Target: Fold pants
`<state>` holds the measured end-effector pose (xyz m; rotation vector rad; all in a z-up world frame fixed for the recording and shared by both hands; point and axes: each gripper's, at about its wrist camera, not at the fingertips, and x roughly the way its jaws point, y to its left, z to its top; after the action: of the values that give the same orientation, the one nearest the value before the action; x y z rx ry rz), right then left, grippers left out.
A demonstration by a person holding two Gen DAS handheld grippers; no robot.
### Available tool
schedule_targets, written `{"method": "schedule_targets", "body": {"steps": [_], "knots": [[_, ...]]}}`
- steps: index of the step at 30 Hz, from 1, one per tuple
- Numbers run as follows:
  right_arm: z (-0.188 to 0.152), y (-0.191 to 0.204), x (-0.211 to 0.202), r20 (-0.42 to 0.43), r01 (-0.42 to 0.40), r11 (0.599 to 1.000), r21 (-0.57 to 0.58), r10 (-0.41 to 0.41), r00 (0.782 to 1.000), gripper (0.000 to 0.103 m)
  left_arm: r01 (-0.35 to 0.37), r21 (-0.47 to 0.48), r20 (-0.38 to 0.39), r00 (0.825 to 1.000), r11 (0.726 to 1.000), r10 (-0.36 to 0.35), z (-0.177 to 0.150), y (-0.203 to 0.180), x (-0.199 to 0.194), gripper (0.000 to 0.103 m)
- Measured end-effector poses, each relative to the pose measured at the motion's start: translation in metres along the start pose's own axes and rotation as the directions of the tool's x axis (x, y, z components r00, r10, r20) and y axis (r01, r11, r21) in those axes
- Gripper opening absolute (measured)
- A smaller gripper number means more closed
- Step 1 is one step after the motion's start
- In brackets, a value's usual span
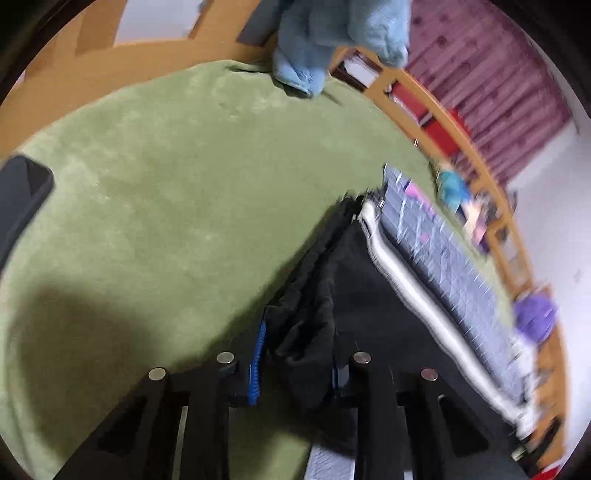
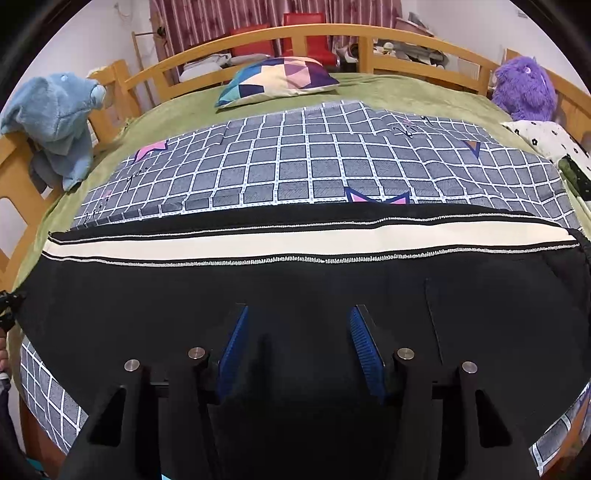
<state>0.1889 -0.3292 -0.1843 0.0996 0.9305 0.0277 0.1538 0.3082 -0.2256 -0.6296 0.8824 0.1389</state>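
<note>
While the left wrist view is motion-blurred, we log what reads clearly.

pants: black fabric pants with a cream side stripe [image 2: 295, 295] lie flat across the grey white-grid quilt [image 2: 314, 162] on the bed; stripe runs side to side in the right wrist view.
pants, left view: one bunched end [image 1: 310, 332] sits lifted between the left jaws, the rest [image 1: 388, 295] trails off toward the quilt [image 1: 436, 251].
left gripper: black two-finger gripper with blue ribbed pads [image 1: 295, 354], jaws closed down on the bunched black cloth; we see fabric pinched between the pads.
right gripper: matching black gripper [image 2: 299, 347], jaws spread wide, nothing between them; it hovers low over the black pants, contact with the cloth we cannot tell.
bedding: green plush blanket [image 1: 166, 184] covers the mattress under the quilt.
bed frame: curved wooden rail [image 2: 295, 31] rings the bed.
blue toy: light blue plush animal [image 2: 62, 122] draped on the rail at the left side of the right view; also at top of left view [image 1: 332, 37].
purple toy: fuzzy purple plush [image 2: 524, 88] at the far right corner.
pillow: geometric multicolour patchwork pillow [image 2: 277, 81] beyond the quilt, near the rail.
phone: dark flat slab [image 1: 22, 199] at the left edge on the blanket.
</note>
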Motion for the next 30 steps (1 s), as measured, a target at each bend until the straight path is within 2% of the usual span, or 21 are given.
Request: {"method": "schedule_targets", "body": {"steps": [1, 2, 4, 6, 8, 12, 13, 14, 16, 18, 21, 23, 26, 28, 30], "knots": [[-0.001, 0.001, -0.001, 0.006, 0.001, 1.0, -0.005, -0.001, 1.0, 0.056, -0.039, 0.031, -0.01, 0.999, 0.999, 0.04, -0.004, -0.002, 0.005, 0.029], [-0.001, 0.001, -0.001, 0.006, -0.001, 1.0, -0.009, 0.001, 1.0, 0.056, -0.064, 0.039, -0.016, 0.998, 0.997, 0.065, -0.007, -0.002, 0.008, 0.038], [-0.001, 0.003, 0.0, 0.003, -0.004, 1.0, -0.019, 0.004, 1.0, 0.056, -0.061, 0.034, -0.006, 0.998, 0.998, 0.061, -0.011, -0.002, 0.003, 0.045], [-0.002, 0.004, -0.001, 0.004, -0.004, 1.0, -0.031, 0.004, 1.0, 0.056, -0.044, 0.018, 0.009, 0.999, 0.999, 0.044, -0.01, -0.002, 0.0, 0.06], [-0.003, 0.004, -0.003, 0.008, -0.008, 0.999, -0.039, 0.008, 1.0, 0.056, -0.045, 0.0, 0.001, 0.999, 0.999, 0.045, -0.007, 0.0, 0.007, 0.061], [-0.002, 0.005, -0.003, 0.005, -0.024, 0.999, -0.024, 0.024, 1.0, 0.056, -0.092, -0.039, 0.033, 0.995, 0.995, 0.094, -0.001, -0.002, 0.017, 0.058], [-0.001, 0.005, -0.003, 0.006, -0.026, 0.999, -0.02, 0.026, 1.0, 0.056, -0.107, -0.039, 0.038, 0.993, 0.993, 0.109, 0.003, -0.008, 0.017, 0.051], [-0.001, 0.004, -0.004, 0.008, -0.026, 1.0, -0.015, 0.026, 1.0, 0.056, -0.108, -0.028, 0.039, 0.993, 0.994, 0.109, 0.004, -0.013, 0.016, 0.031], [-0.001, 0.002, -0.005, 0.014, -0.018, 1.0, -0.002, 0.018, 1.0, 0.056, -0.182, 0.04, 0.043, 0.983, 0.982, 0.181, 0.01, -0.034, 0.011, 0.028], [0.0, -0.002, -0.008, 0.02, -0.014, 1.0, 0.017, 0.014, 1.0, 0.056, -0.239, 0.134, 0.112, 0.968, 0.962, 0.225, 0.01, -0.064, -0.005, 0.025], [0.001, -0.012, -0.014, 0.034, -0.011, 0.998, 0.057, 0.009, 0.999, 0.056, -0.272, 0.292, 0.22, 0.952, 0.917, 0.212, 0.004, -0.126, -0.035, 0.024], [0.001, -0.02, -0.019, 0.041, -0.014, 0.995, 0.098, 0.01, 0.999, 0.056, -0.273, 0.383, 0.277, 0.945, 0.882, 0.173, -0.008, -0.173, -0.054, 0.024], [0.002, -0.032, -0.027, 0.028, -0.001, 0.986, 0.167, -0.004, 1.0, 0.056, -0.204, 0.512, 0.278, 0.958, 0.834, 0.064, -0.033, -0.243, -0.074, 0.023], [-0.002, -0.039, -0.041, 0.049, 0.007, 0.981, 0.192, -0.017, 0.999, 0.056, -0.137, 0.606, 0.241, 0.97, 0.784, -0.017, -0.06, -0.296, -0.082, 0.023], [-0.009, -0.046, -0.058, 0.08, 0.024, 0.981, 0.195, -0.04, 0.996, 0.056, -0.086, 0.671, 0.199, 0.978, 0.736, -0.068, -0.091, -0.334, -0.083, 0.023]]}}
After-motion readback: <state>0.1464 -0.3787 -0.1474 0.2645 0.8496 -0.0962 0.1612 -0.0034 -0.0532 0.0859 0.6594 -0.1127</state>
